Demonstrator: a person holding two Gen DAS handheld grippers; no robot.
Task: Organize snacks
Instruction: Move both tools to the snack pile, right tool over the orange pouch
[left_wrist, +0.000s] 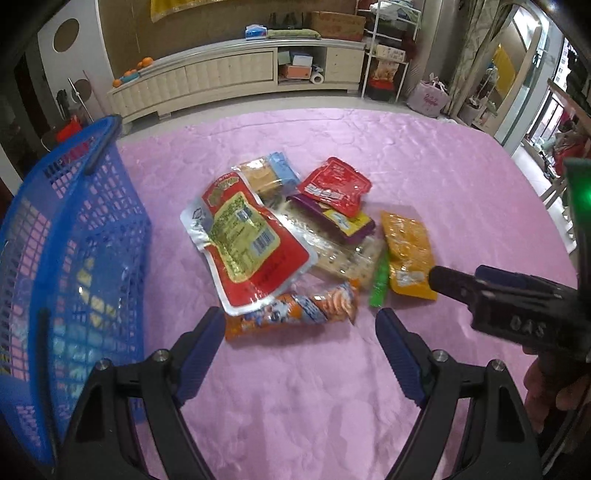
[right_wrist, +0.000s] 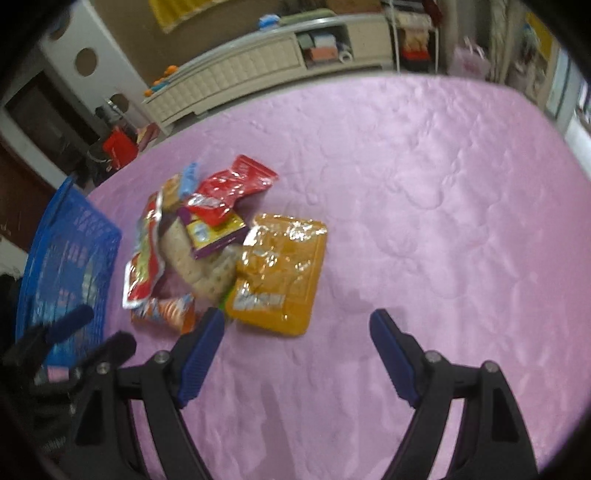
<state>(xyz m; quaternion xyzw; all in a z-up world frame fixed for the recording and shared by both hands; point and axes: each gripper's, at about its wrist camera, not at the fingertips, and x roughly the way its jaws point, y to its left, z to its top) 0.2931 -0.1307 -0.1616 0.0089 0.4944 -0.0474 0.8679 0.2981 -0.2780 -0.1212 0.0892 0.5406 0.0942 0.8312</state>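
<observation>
**Both grippers poised over the snack pile, nothing gripped**

The jaws of the left gripper (left_wrist: 300, 320) are spread wide and empty, held just short of the orange tube packet (left_wrist: 295, 310) at the near edge of the pile. The jaws of the right gripper (right_wrist: 296, 320) are likewise spread and empty, with the left finger close to the corner of the yellow pouch (right_wrist: 280, 273). The snacks are heaped together on the pink tablecloth (left_wrist: 424, 177): a large red pouch (left_wrist: 243, 240), a small red packet (left_wrist: 334, 186), a purple box (left_wrist: 343, 221), a clear cracker pack (left_wrist: 340, 254) and a green stick (left_wrist: 380, 284), mostly overlapping.

Because the packets overlap and the film looks slippery, a neighbour could be dragged along or a flat pouch could slide out of a shallow pinch. The two grippers are near each other, so a collision is judged possible.

The blue basket (left_wrist: 74, 229) is set just left of the pile; some pale packets seem visible through its mesh, though they cannot be identified.
</observation>
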